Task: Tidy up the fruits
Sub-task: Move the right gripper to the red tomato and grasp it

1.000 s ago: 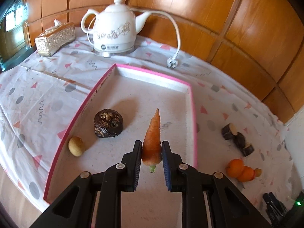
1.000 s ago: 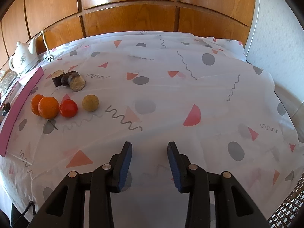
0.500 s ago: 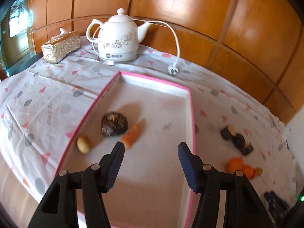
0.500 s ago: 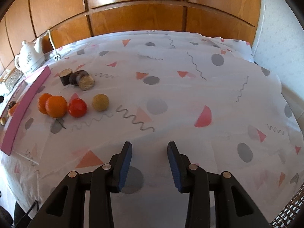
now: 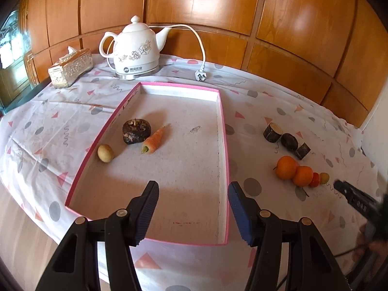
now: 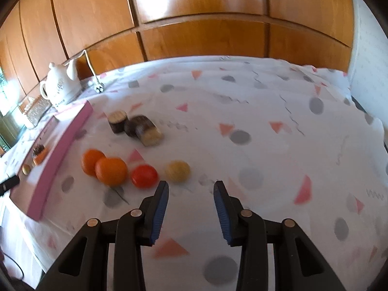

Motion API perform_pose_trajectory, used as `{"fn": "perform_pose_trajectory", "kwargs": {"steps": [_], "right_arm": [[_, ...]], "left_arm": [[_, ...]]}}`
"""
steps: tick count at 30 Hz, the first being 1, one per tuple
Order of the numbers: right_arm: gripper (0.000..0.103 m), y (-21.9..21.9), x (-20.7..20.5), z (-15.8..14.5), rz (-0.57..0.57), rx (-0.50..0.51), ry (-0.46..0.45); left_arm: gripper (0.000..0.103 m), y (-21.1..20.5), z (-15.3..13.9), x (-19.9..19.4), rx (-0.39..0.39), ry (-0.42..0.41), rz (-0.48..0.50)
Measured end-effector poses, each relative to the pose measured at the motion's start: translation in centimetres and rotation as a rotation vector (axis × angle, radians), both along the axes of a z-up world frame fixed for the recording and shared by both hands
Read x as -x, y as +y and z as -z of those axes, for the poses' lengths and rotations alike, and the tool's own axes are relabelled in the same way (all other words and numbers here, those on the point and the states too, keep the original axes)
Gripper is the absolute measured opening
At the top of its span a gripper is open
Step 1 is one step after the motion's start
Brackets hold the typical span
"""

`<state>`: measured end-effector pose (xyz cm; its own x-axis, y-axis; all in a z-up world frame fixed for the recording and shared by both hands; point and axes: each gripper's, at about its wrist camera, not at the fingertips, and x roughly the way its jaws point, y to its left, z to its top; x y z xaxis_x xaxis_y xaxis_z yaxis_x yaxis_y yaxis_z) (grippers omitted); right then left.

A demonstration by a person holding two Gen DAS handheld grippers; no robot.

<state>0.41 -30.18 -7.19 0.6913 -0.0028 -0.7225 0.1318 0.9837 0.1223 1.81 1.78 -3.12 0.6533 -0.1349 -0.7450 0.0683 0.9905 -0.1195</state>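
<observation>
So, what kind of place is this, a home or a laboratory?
Probably a home dining area: a table under a patterned tablecloth, a white electric kettle beside a tissue box, and wood-panelled walls behind.

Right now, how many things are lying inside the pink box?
3. A small potato near the box's left wall, a dark knobbly lump just behind it, and a carrot lying beside that lump. Nothing seems hidden.
</observation>
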Motion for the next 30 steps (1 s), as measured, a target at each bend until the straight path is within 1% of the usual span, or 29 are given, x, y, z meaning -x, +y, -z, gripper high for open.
{"fn": "perform_pose_trajectory", "kwargs": {"steps": [2,4,6,12,13,14,16,18,22,25,27,28,30], "right_arm": [[0.039,0.5,-0.9,0.0,-0.006,0.008,0.000],[0.039,1.0,-1.9,0.2,-0.005,0.041,0.017],[0.036,1.3,-2.6,0.4,-0.009,0.045,0.029],[0.037,1.7,-2.8,0.1,-0.004,0.063,0.028],[0.037,1.9,-2.5,-0.4,-0.007,0.071,0.010],[0.037,2.5,-1.9,-1.1,-0.040,0.072,-0.021],[0.037,3.8,-1.2,-1.4,-0.114,0.075,-0.033],[0.037,4.8,-1.0,-0.9,-0.174,0.081,-0.016],[0.036,5.5,-2.3,0.7,-0.228,0.109,0.042],[0.036,5.6,-3.3,1.4,-0.235,0.148,0.065],[0.036,5.6,-3.8,1.5,-0.227,0.177,0.064],[0.033,5.3,-4.1,1.5,-0.224,0.183,0.068],[0.032,5.0,-4.6,2.2,-0.231,0.172,0.094]], "left_arm": [[0.060,0.2,0.1,0.2,0.003,0.004,-0.006],[0.061,0.3,0.2,0.4,0.004,0.007,-0.010],[0.062,0.4,0.2,0.5,0.006,0.009,-0.013],[0.063,0.5,0.3,0.7,0.004,0.006,-0.025],[0.064,0.6,0.2,0.7,0.003,0.005,-0.025],[0.065,0.6,0.2,0.8,0.005,0.002,-0.026],[0.065,0.7,0.2,0.7,0.011,0.002,-0.025],[0.065,0.6,0.2,0.8,0.012,0.002,-0.021],[0.066,0.7,0.0,1.0,0.009,-0.008,-0.021],[0.066,0.8,-0.1,1.1,0.011,-0.008,-0.030],[0.067,0.8,0.0,1.2,0.008,-0.004,-0.032],[0.067,0.8,0.0,1.2,0.007,-0.002,-0.032],[0.072,0.8,0.0,1.3,0.001,0.001,-0.037]]}}
